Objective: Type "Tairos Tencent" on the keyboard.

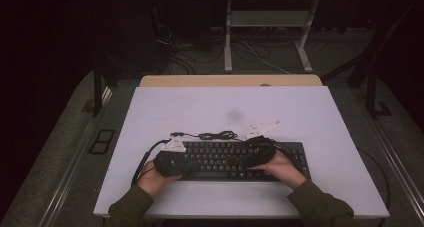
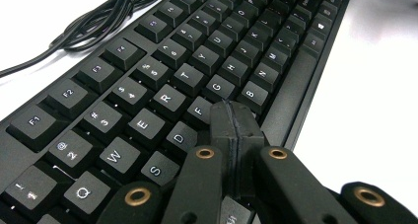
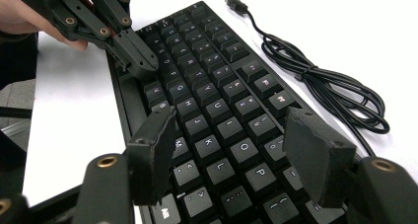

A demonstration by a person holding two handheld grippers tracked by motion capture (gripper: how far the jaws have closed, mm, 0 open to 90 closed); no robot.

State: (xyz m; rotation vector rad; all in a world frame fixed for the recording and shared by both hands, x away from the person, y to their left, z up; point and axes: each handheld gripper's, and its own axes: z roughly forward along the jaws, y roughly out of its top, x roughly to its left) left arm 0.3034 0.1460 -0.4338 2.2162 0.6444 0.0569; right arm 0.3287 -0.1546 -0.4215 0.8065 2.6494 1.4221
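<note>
- While a person sits at a white table point(image 1: 150, 112), a black keyboard point(image 1: 225, 159) lies flat near the front edge, with both grippers resting over its keys.
- Left gripper point(image 2: 231, 120) — its two jaws are pressed together into one blunt tip, holding nothing. That tip sits low over the home row, at about the F key point(image 2: 199, 109), just beside the G.
- Right gripper point(image 3: 236, 150) hovers over the right-hand letter keys with its jaws spread wide, nothing between them; the K and L keys lie beneath the gap.
- Behind the keyboard, a loosely bundled black cable point(image 1: 215, 135) rests on the table, its USB plug point(image 3: 235, 4) lying free and apart from the keys.
- Judged from this, the step in hand is pressing a key with the closed left tip.
- To do it well: come straight down on the centre of one keycap — a tilted or off-centre tip could catch the neighbouring key.
- Press lightly, then lift clear.
- Keep the right gripper raised, so its wide jaws touch no keys by accident.
</note>
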